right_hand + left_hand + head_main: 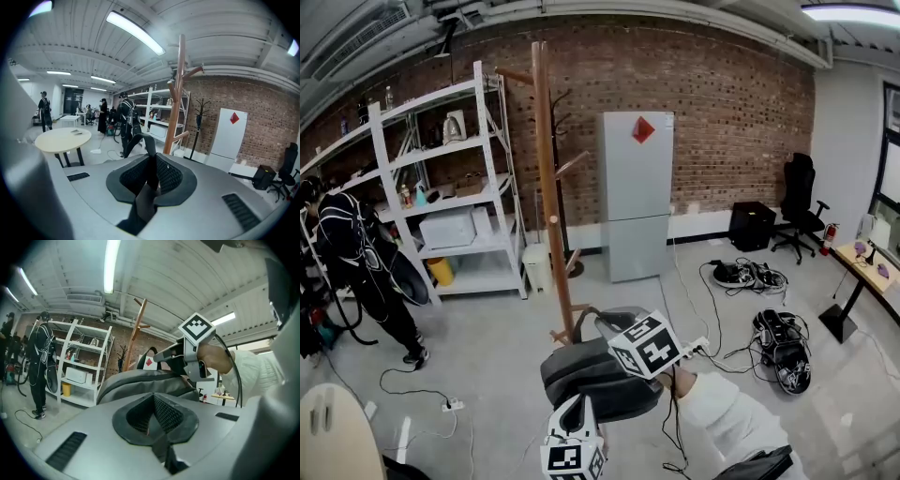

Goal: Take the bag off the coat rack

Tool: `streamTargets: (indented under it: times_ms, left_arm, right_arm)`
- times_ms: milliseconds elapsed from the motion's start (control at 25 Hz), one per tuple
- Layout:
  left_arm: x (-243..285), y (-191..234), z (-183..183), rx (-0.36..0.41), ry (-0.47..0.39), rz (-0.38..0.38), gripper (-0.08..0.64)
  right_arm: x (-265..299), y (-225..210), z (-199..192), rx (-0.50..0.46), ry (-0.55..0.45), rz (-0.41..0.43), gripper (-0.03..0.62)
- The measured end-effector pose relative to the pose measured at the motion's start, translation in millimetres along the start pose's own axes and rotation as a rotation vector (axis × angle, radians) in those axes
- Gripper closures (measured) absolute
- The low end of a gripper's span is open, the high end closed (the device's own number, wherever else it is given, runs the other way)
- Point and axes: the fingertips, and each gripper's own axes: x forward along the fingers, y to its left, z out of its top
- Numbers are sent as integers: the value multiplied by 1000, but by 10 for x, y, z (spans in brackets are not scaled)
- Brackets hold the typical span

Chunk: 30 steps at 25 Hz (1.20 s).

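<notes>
Bag strap (135,140) pinched — right hand-held gripper (151,177) outstretched.

head view: high, facing forward-down, mid-range; coat rack (548,187) at 12 o'clock, left gripper (574,405) at 6 | left gripper view: low, tilted up, bag (140,380) close ahead; right gripper (161,355) at 1 | right gripper view: tilted up, bag strap (138,140) close | shared by all: coat rack, white shelving (455,187), brick wall (722,112)

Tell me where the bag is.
In the head view the bag hangs low at centre before the coat rack, its strap pinched in the right gripper, just above the left gripper.
</notes>
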Motion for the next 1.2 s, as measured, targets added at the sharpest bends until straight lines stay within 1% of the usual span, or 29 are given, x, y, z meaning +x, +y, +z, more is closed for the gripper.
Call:
streamTargets:
  times_ms: [160, 640, 960, 1200]
  left_arm:
    - [-26, 6, -1, 1, -3, -2, 558]
    - [-95, 89, -42, -3, -3, 23, 558]
    - [-121, 166, -140, -4, 17, 24, 558]
    - [-110, 185, -183, -8, 27, 17, 558]
  right_arm:
    - [-40, 130, -256, 30, -1, 3, 549]
    - [-74, 508, -959, 99, -3, -42, 549]
    - [-21, 721, -1244, 104, 15, -79, 549]
    - [-68, 779, -1333, 113, 16, -102, 549]
